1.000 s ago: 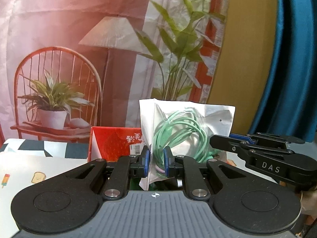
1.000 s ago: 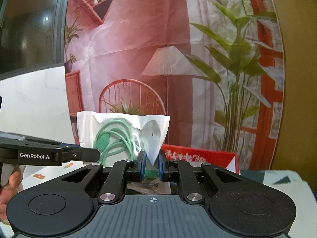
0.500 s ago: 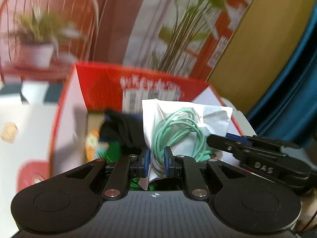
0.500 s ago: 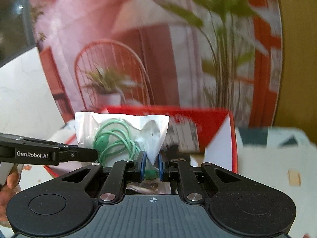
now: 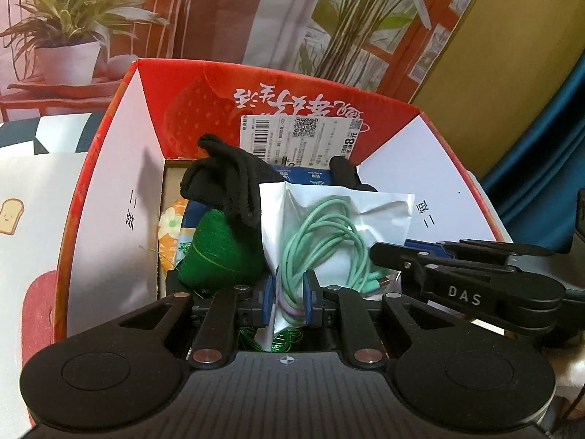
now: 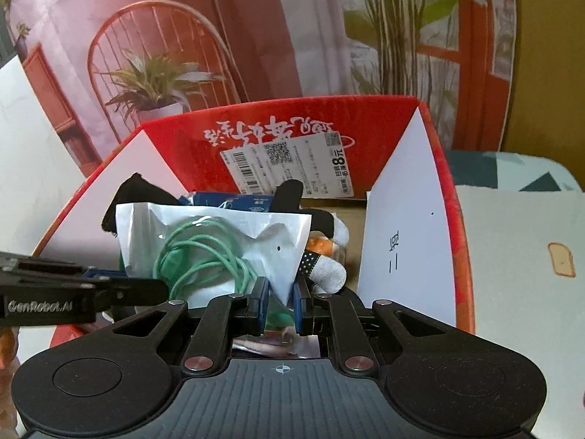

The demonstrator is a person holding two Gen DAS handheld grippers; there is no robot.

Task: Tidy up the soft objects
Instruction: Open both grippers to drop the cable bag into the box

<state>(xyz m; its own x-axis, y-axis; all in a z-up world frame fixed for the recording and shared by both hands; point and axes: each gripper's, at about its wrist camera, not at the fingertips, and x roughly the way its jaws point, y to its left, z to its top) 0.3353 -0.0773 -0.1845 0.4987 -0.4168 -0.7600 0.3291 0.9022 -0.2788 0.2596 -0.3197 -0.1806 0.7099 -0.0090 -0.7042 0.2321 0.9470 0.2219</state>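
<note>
both grippers clamp one cable pouch (image 5: 336,226) above the red box (image 5: 109,197).
left gripper (image 5: 289,298) view only: green bundle (image 5: 219,252); right gripper (image 6: 279,301) view only: white-tipped glove (image 6: 325,274). pouch pinched between each pair of pads.

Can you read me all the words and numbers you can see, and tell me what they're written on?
"DAS": black right gripper, on its side.
"GenRobot.AI": black left gripper, on its side.
"8": white shipping sticker with a barcode and QR code; the small print is too tiny to read.
White brush writing, upside down: red cardboard box, back wall; I can't read it.
Small characters: white box flaps; unclear.
</note>
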